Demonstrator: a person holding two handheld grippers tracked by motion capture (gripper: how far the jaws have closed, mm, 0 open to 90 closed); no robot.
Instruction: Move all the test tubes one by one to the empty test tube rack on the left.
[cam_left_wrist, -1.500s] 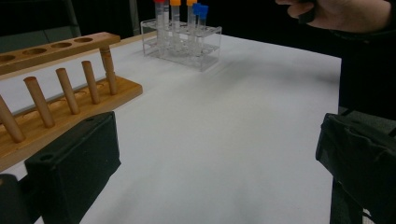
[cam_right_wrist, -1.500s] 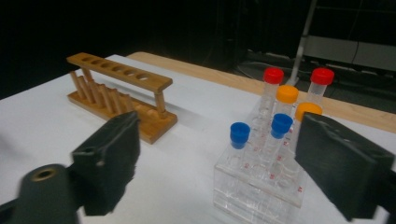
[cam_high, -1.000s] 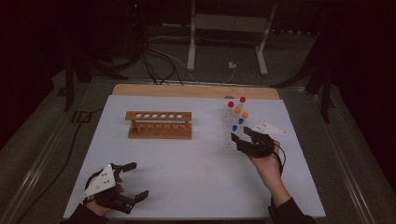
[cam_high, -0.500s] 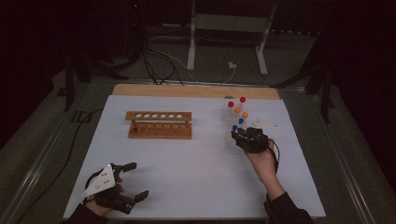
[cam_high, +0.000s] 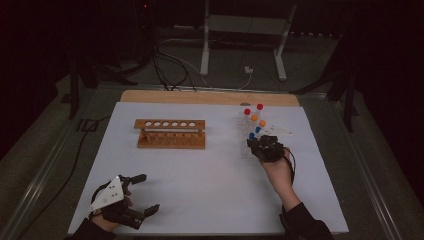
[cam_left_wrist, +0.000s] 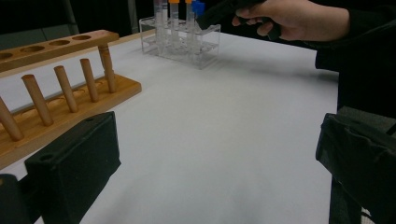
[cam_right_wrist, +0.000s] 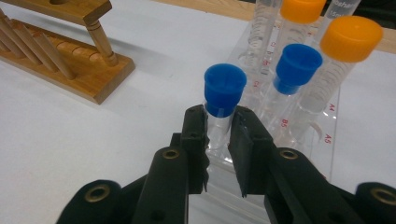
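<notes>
Right gripper (cam_right_wrist: 217, 128) has just closed on the blue-capped tube (cam_right_wrist: 224, 91) in the clear rack (cam_high: 248, 145), far right | left gripper (cam_high: 137, 195) gapes empty near-left | open sheet (cam_high: 200, 175) between.

Blue-capped tube (cam_right_wrist: 224, 93), orange-capped tubes (cam_right_wrist: 350, 42), brown wooden rack (cam_high: 170, 133).

In the right gripper view, the lower part of the blue-capped tube (cam_right_wrist: 223, 100) was hidden between the pads (cam_right_wrist: 198, 140). At twelve o'clock an orange cap (cam_right_wrist: 302, 8) was cut off by the edge; at ten o'clock the wooden rack (cam_right_wrist: 60, 51) was cropped. In the high view, the clear rack (cam_high: 248, 140) was too small to be made out.
</notes>
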